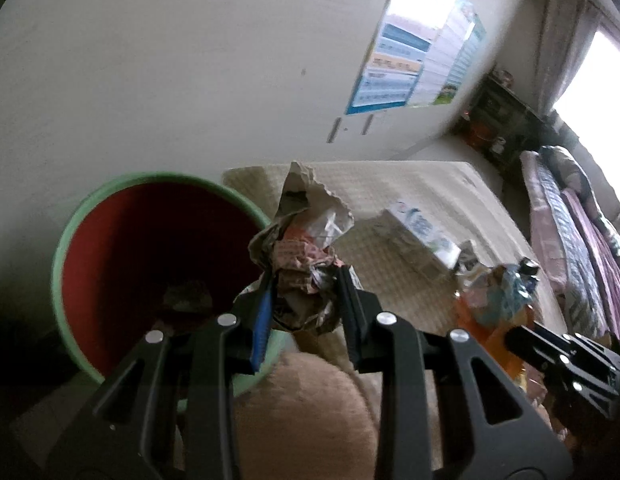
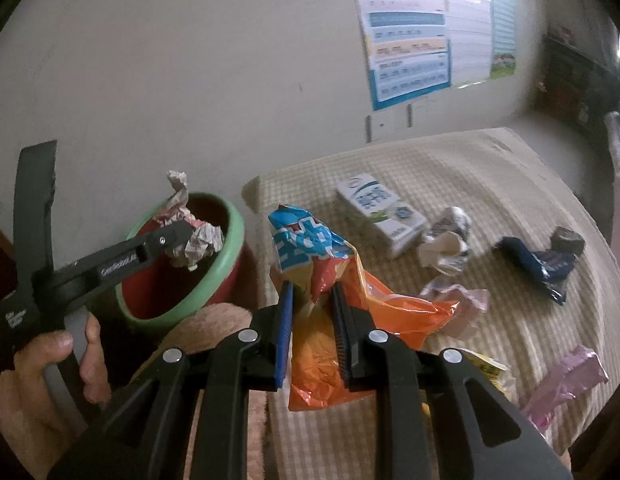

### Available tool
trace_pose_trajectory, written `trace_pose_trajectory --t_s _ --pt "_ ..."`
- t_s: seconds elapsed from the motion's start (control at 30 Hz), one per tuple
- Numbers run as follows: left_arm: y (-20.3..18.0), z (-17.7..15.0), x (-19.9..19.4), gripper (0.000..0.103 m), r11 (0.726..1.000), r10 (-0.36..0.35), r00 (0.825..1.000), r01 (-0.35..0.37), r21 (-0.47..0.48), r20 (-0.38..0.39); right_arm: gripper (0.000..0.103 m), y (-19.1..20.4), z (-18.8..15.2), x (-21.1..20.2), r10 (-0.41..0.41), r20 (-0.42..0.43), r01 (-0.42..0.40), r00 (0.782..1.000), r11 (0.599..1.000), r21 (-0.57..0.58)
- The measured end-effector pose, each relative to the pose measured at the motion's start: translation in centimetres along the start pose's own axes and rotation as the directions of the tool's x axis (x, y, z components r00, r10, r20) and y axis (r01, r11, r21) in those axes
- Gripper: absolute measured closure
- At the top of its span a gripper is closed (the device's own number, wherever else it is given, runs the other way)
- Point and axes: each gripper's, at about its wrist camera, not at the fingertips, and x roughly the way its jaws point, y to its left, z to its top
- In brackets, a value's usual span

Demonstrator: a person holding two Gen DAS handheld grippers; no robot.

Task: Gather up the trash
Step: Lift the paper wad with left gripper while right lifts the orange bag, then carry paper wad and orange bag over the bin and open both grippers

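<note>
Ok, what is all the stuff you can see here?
bin: one, green rim, red inside, by the wall left of the bed
paper wad: one, crumpled, printed, in the left gripper over the bin
snack bag: one, orange and blue, in the right gripper
carton: one, white and blue, lying on the bed
white wrapper: one, crumpled, beside the carton
dark wrapper: one, navy, far right of the bed
pink bags: two, near bed edge
bed: one, beige check
poster: one, blue, on wall
left gripper: black, shut
right gripper: black, shut
hand: one, holding the left gripper
</note>
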Motion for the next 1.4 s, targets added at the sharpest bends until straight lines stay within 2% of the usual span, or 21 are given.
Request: trace_pose_trajectory --t_s 0.33,0.53,0.87,1.4 --pt "6.1 -0.6 -0.6 0.074 0.987 0.132 0.991 -0.132 -0.086 -0.007 0.084 3.7 0.7 2.2 0.078 -0.041 -0.081 0.996 0.993 -0.081" --pt "8.3 -0.9 -0.8 0.074 0.979 0.173 0.985 -0.173 -0.109 -0.013 0.084 6.1 2.3 3.3 0.152 -0.048 -0.156 0.987 0.983 -0.096" --pt "10.0 -1.6 -0.9 0.074 0.974 0.176 0.984 -0.177 -0.138 -0.024 0.084 9.0 4.3 5.5 0.19 -0.064 -0.197 0.98 0.973 -0.121" --pt "10.8 -1.8 0.0 0.074 0.97 0.179 0.982 -0.186 -0.155 -0.052 0.083 11.4 6.8 7.4 0.222 -0.063 -0.228 0.973 0.966 -0.12"
